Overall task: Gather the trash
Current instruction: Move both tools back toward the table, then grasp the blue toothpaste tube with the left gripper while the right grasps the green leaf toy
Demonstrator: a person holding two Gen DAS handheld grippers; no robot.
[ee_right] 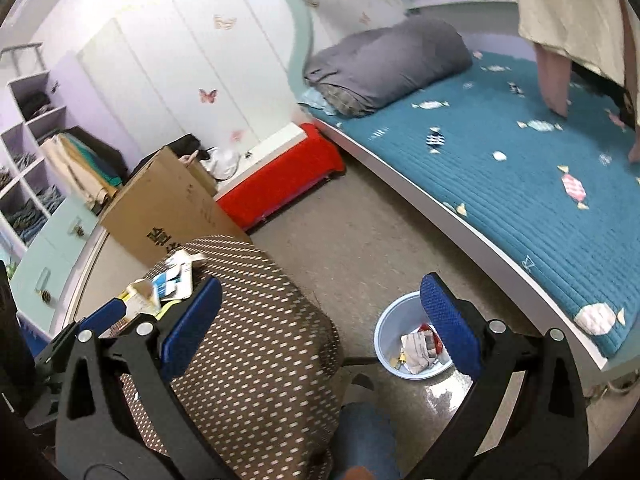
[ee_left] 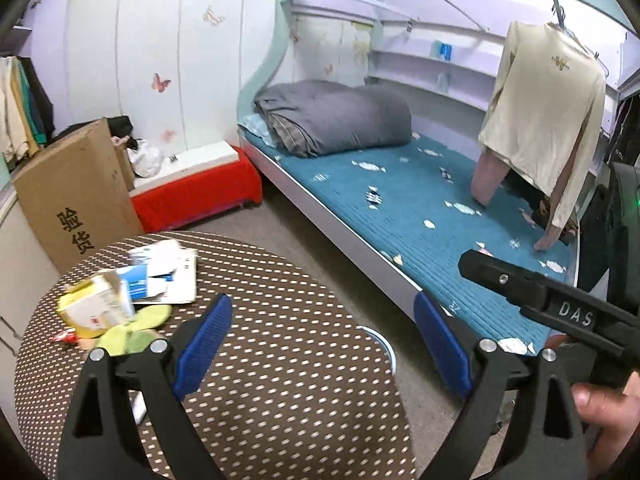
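Left gripper wide open, empty, above dotted tabletop. Right gripper wide open, empty. Trash pile left on tabletop; blue bin lower centre, holding crumpled paper.

Your right gripper has its blue pads wide apart with nothing between them, above the edge of the round dotted table. On the floor at about 5 o'clock from centre stands the light blue bin, with crumpled paper trash inside, partly behind the right pad. At 8 o'clock more trash lies on the table, a cardboard box stands behind it, and the blue bed fills the 3 o'clock side.
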